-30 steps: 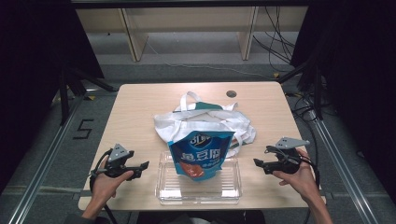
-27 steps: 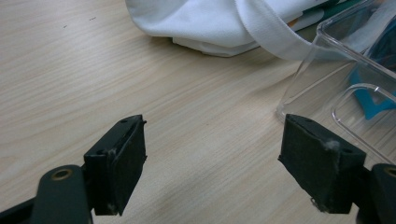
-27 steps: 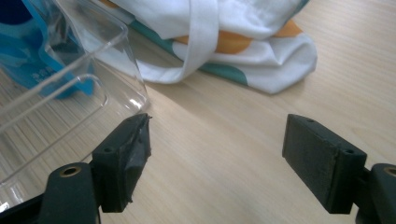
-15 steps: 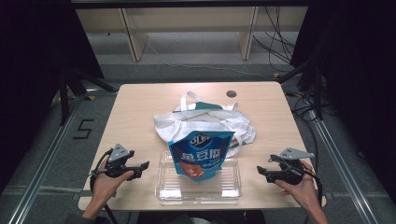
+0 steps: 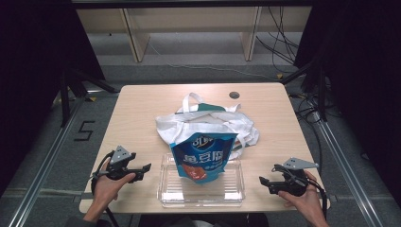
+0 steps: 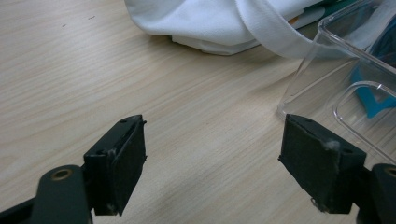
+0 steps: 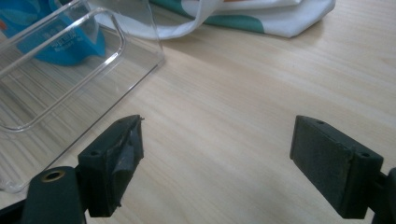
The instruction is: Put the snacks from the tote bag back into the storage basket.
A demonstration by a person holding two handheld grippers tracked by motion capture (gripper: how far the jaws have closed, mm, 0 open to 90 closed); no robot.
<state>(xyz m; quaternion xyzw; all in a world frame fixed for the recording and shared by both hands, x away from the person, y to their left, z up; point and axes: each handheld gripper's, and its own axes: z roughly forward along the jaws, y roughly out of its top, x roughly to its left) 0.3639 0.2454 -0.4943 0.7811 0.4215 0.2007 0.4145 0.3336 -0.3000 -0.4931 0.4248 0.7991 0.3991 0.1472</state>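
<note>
Table (image 5: pixel 142 109) under everything, near edge cut off at bottom. White bag (image 5: pixel 208 124) crumpled mid-table, its front hidden behind blue pouch (image 5: pixel 203 158); pouch leaning in clear tray (image 5: pixel 169 189), print too blurred to read. Left gripper (image 5: pixel 145 169) just left of tray, jaws spread, holding nothing. Right gripper (image 5: pixel 263 182) right of tray, jaws spread, likewise bare. Tray corners cropped in both gripper views.

One clear tray (image 5: pixel 165 189), one blue pouch (image 5: pixel 202 156), seemingly one white cloth bag (image 5: pixel 170 125), two tongs.
</note>
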